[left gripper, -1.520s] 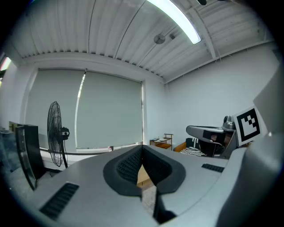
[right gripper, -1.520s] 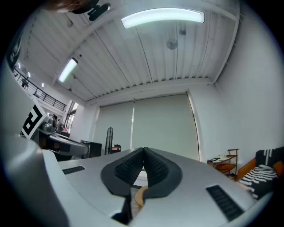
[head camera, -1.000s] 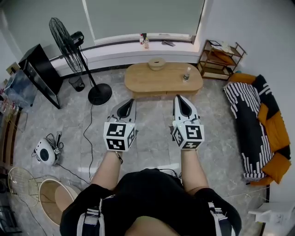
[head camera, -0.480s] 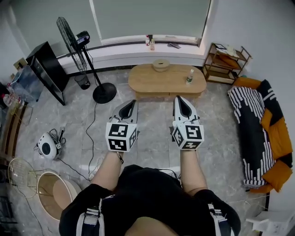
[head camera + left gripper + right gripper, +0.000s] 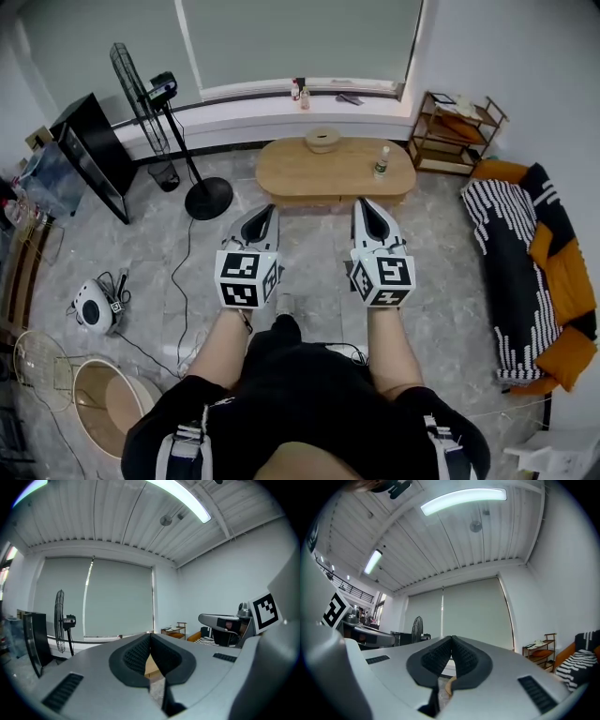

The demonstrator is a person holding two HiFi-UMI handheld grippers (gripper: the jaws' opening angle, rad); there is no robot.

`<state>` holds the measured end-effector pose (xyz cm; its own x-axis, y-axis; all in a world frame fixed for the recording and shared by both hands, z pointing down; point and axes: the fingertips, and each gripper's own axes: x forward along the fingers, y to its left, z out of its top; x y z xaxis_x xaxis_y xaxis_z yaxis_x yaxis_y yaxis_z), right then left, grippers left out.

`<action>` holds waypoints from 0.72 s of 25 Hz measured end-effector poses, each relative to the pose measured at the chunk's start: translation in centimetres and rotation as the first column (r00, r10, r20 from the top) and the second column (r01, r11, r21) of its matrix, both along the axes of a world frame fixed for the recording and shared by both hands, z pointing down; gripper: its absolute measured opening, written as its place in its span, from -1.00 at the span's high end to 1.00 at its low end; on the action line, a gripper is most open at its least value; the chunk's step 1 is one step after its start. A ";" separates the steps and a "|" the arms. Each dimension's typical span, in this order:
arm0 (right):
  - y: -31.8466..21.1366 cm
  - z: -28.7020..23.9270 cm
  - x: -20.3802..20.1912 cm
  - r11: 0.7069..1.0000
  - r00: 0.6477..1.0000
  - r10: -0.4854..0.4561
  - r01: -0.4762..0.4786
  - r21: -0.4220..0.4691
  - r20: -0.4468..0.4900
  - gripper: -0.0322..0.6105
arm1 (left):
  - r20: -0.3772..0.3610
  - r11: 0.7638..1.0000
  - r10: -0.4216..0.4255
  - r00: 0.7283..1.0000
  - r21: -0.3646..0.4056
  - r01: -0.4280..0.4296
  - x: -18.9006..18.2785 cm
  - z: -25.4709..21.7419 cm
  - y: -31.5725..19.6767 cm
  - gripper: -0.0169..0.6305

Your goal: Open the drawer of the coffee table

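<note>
L gripper: your jaws clenched, nothing btwn, near coffee table, not touching.
R gripper: your jaws clenched, empty, near table, apart.

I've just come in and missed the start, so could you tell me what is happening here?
A person holds the left gripper and the right gripper, both shut and empty, pointed toward the wooden coffee table. Neither touches it, and bare floor shows between. A bowl and a bottle stand on its top. Work on the drawer has not begun.
</note>
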<state>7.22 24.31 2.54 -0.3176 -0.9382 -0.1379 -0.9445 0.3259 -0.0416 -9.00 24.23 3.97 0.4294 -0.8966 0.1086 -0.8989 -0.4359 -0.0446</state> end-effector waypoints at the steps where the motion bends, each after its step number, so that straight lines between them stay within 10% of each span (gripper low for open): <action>1: -0.6 0.2 -0.1 1.000 1.000 0.000 0.000 0.001 -0.003 0.85 | -0.009 1.000 -0.001 1.000 -0.002 0.001 -0.2 0.3 -0.6 0.88; 18: -27.8 2.6 -6.6 0.999 1.000 -0.006 0.005 -0.048 -0.025 0.85 | -0.010 1.000 0.015 1.000 -0.026 -0.016 -6.6 3.4 -28.2 0.88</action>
